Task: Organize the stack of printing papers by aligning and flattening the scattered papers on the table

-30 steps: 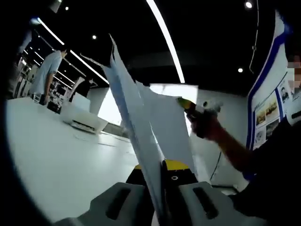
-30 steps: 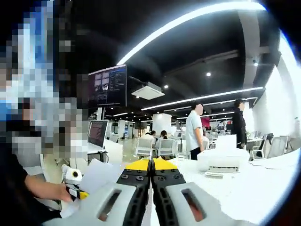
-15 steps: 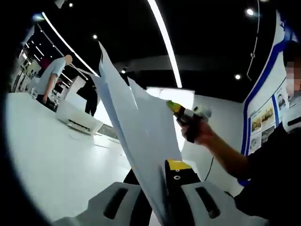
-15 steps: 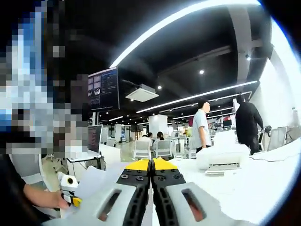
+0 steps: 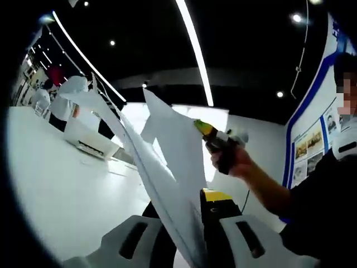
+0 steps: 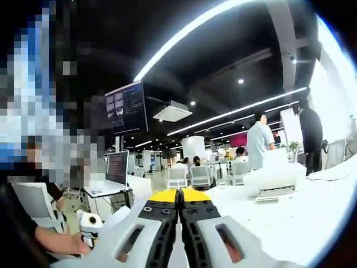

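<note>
The left gripper view is riding low over the white surface (image 5: 67, 190), tilting upward toward the dark ceiling, with sheets of paper (image 5: 167, 173) standing very near the lens at frame centre. It is facing the right gripper (image 5: 215, 137), which is showing at centre right. The right gripper view is looking level across the surface (image 6: 290, 218) into the office, catching the left gripper (image 6: 89, 223) at lower left. Both views are sharing the surface and the white printer (image 5: 86, 139) (image 6: 276, 181).

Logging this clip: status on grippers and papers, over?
Left gripper shut on papers, sheets held up off the table, fanned. Right gripper shut; a thin white sheet edge shows between its jaws. Printer on table beyond.
</note>
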A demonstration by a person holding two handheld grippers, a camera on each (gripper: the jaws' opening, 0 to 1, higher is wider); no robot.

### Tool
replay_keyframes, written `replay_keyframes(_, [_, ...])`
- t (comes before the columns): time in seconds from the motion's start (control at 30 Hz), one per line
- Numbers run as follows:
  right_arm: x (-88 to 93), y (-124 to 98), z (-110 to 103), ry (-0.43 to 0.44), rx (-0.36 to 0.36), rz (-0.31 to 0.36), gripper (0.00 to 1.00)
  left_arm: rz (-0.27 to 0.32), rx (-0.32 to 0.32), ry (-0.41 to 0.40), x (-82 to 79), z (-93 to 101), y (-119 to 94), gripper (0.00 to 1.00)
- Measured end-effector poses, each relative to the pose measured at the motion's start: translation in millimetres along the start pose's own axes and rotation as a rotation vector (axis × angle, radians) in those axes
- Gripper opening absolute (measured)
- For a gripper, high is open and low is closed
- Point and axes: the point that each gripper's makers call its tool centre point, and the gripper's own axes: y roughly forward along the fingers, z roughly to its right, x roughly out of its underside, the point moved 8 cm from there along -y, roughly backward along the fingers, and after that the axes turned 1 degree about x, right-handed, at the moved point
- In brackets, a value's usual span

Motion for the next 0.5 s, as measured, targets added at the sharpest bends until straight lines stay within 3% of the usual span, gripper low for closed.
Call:
replay_keyframes(0.23, [22.0, -4.4, -12.0, 0.08, -0.022, 0.007, 0.0, -0.011, -0.013, 0.074, 0.9, -0.7, -2.6, 0.06])
replay_keyframes(0.4, [33.0, -12.0, -14.6, 0.124, -0.068, 0.01, 0.0, -0.01, 0.004, 0.102, 0.1, 2.9, -2.7, 0.05])
replay_keyframes(0.5, [38.7, -20.8, -12.1, 0.088, -0.075, 0.009, 0.11, -0.01, 0.011, 0.101, -0.3, 3.5, -2.8, 0.05])
